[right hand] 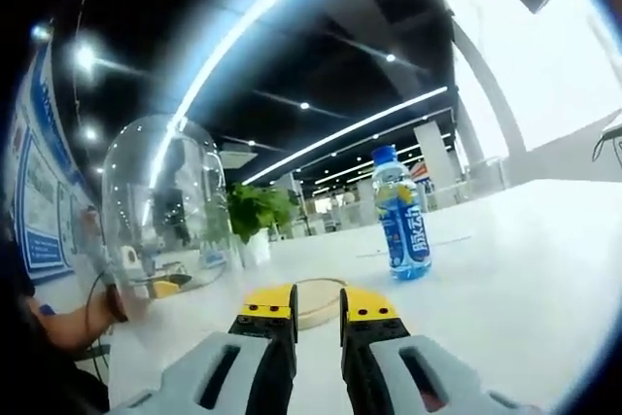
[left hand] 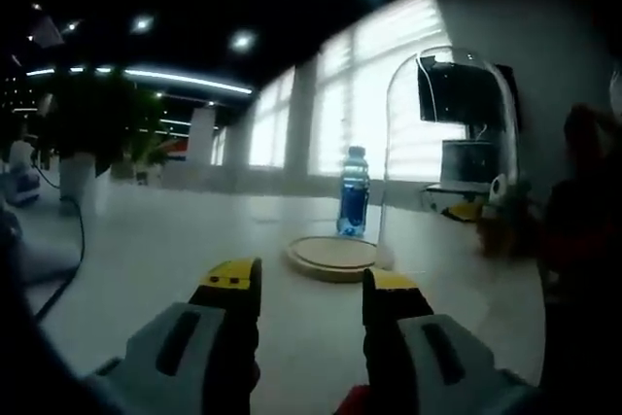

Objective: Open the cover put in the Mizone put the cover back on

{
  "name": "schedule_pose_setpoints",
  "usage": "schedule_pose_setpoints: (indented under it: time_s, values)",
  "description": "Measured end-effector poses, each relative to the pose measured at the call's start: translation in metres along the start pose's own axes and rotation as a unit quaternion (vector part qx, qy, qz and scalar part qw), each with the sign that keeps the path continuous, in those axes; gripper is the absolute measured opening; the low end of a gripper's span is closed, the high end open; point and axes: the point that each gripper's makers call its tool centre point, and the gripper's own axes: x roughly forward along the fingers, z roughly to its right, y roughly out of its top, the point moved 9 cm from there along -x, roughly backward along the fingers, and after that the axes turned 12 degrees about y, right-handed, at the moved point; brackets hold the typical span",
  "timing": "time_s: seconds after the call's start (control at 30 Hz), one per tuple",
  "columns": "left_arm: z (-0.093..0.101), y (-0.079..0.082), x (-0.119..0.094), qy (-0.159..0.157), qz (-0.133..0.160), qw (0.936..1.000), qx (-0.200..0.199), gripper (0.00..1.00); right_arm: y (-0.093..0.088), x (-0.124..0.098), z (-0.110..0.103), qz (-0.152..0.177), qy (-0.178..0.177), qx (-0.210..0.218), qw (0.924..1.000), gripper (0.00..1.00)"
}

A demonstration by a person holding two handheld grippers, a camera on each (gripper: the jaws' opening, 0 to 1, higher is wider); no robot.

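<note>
In the left gripper view, the left claw (left hand: 310, 291) rises from the bottom, its two yellow-tipped jaws spread well apart and holding nothing. Ahead on the pale surface (left hand: 175, 240) lies one round wooden base (left hand: 333, 256). One blue plastic Mizone bottle (left hand: 353, 191) stands upright just behind it. One clear glass dome cover (left hand: 449, 143) stands beside the base, to its right. In the right gripper view, the right claw (right hand: 319, 310) shows two yellow-tipped jaws parted by a narrow gap, empty. The wooden base sits just beyond them, the dome to the left, the bottle upright to the right, apart from both.
</note>
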Motion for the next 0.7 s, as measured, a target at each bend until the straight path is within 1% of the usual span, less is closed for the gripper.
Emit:
schedule_pose_setpoints:
  time_s: [0.17, 0.27, 0.37, 0.5, 0.7]
  values:
    - [-0.0012, -0.0024, 0.0016, 0.005, -0.01, 0.9999, 0.003, 0.33, 0.0002, -0.0006, 0.0004, 0.001, -0.002, 0.003, 1.0, 0.11]
    - [-0.0006, -0.0018, 0.0012, 0.003, -0.007, 1.0, 0.003, 0.32, 0.001, -0.001, 0.0005, 0.005, -0.004, 0.004, 1.0, 0.11]
    - [-0.0004, -0.0017, 0.0009, 0.004, -0.007, 1.0, 0.003, 0.3, -0.0003, 0.0002, 0.0006, 0.001, -0.005, 0.004, 1.0, 0.11]
    - [-0.0001, -0.0006, -0.0003, 0.003, -0.001, 1.0, 0.004, 0.3, -0.0007, 0.0006, -0.0003, -0.001, -0.005, 0.001, 1.0, 0.11]
    - [0.0014, -0.0018, -0.0002, 0.001, -0.006, 0.9999, 0.012, 0.3, -0.0027, 0.0019, -0.0005, -0.011, -0.012, -0.008, 0.9998, 0.11]
